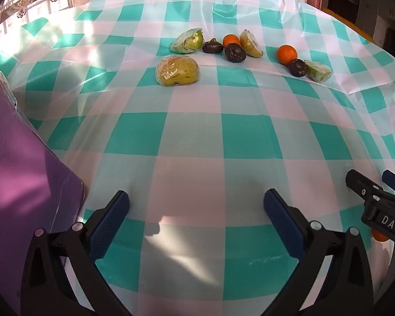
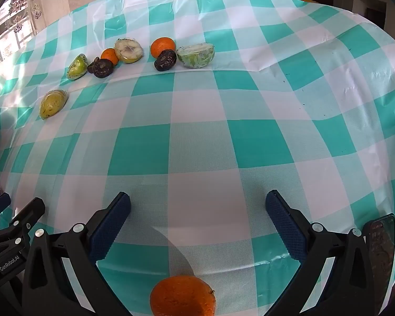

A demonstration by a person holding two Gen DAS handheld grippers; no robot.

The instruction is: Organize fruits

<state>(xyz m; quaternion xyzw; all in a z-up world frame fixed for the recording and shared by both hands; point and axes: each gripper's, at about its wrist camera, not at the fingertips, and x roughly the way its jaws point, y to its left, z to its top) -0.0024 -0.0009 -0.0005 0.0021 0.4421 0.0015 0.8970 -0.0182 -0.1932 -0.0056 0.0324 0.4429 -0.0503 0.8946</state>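
Fruits lie at the far side of the checked tablecloth (image 1: 194, 137): several wrapped green-yellow fruit halves, the nearest one (image 1: 177, 70) alone at the left, two oranges (image 1: 287, 54) (image 1: 231, 40) and three dark brown fruits (image 1: 235, 52). They also show in the right wrist view, with a wrapped half (image 2: 196, 55) at the right end. A third orange (image 2: 182, 296) lies on the cloth just below my right gripper (image 2: 197, 216), which is open and empty. My left gripper (image 1: 196, 213) is open and empty, well short of the fruits.
A purple sheet (image 1: 21, 184) lies on the table at the left of my left gripper. A dark phone (image 2: 381, 245) lies at the near right edge. The right gripper (image 1: 368, 192) shows at the right of the left wrist view. A curtained window is at the far left.
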